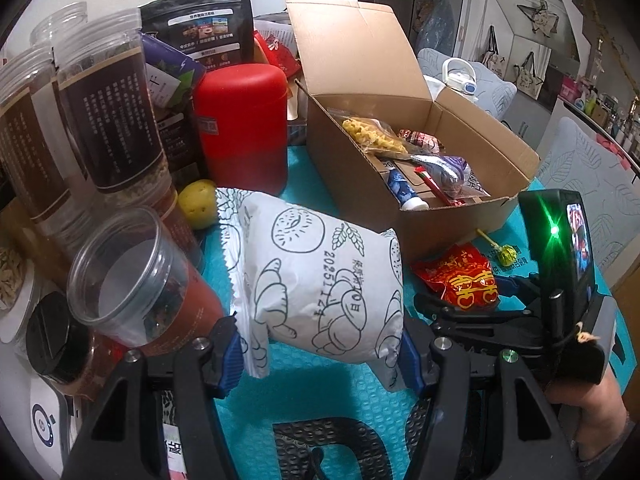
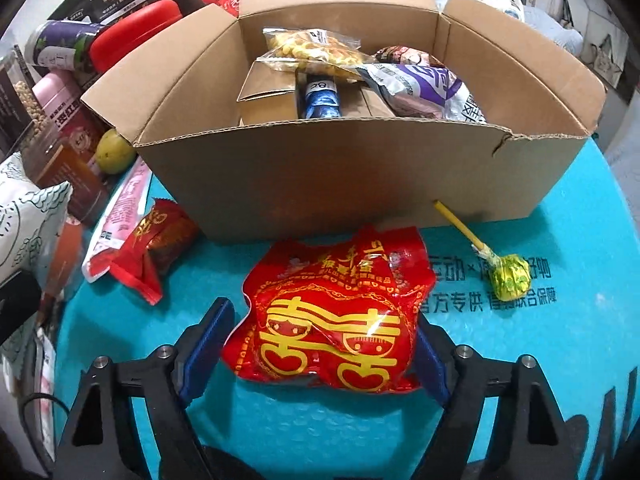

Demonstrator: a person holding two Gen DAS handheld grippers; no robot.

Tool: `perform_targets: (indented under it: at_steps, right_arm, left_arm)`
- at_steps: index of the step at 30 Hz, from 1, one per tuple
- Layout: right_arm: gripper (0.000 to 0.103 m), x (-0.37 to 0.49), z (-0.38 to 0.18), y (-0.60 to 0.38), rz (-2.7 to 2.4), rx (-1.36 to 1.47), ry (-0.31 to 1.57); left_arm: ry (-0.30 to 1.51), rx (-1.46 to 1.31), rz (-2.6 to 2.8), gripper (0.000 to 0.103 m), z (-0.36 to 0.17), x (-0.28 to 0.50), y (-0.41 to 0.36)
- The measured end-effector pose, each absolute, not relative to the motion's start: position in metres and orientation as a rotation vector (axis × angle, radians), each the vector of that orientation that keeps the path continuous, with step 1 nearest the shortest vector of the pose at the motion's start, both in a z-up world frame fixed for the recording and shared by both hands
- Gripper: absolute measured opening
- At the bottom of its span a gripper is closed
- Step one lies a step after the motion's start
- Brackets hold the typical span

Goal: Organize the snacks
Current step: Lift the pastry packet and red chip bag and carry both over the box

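Already the box (image 2: pixel 340 168) holds several snacks, while the left gripper (image 1: pixel 320 354) clamps a white packet (image 1: pixel 320 280) and the right gripper (image 2: pixel 316 356), jaws apart, straddles a red packet (image 2: pixel 332 320), lollipop (image 2: pixel 510 282) at two o'clock.

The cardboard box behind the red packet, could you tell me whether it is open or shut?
Open. The cardboard box has its flaps standing up, and the snacks inside show over its front wall, among them a yellow snack bag.

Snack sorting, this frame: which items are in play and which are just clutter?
In play:
- white bread packet, held in the left tongs
- red packet, between the right tongs, left pad not touching
- cardboard box, already holding snacks
- lollipop
- small red packet

Clutter:
- red canister
- clear jars
- yellow fruit
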State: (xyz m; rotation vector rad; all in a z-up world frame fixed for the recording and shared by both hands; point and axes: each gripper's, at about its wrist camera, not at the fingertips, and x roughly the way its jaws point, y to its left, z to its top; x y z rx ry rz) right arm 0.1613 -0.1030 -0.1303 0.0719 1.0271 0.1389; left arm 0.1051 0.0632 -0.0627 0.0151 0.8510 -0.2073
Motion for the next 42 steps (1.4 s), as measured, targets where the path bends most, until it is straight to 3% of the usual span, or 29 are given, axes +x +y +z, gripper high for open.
perform_targets:
  at_steps: [2,10,24,42]
  right_arm:
    - [0.075,0.159,-0.128,-0.11,0.145,0.088,1.024]
    - [0.064,0.135,-0.123,-0.131,0.195,0.129,1.014]
    - [0.064,0.065,-0.09,-0.177,0.227,0.225,0.926]
    - [0.064,0.024,0.009,-0.217,0.3,0.213,0.715]
  left_arm:
    - [0.853,0.014,-0.213,0.061,-0.062,0.104,0.062]
    - [0.843,0.026,-0.237,0.061,-0.056,0.093,0.05]
    - [0.837,0.054,-0.309,0.061,-0.045,0.069,0.011]
    - [0.714,0.103,-0.45,0.061,0.009,0.058,-0.046]
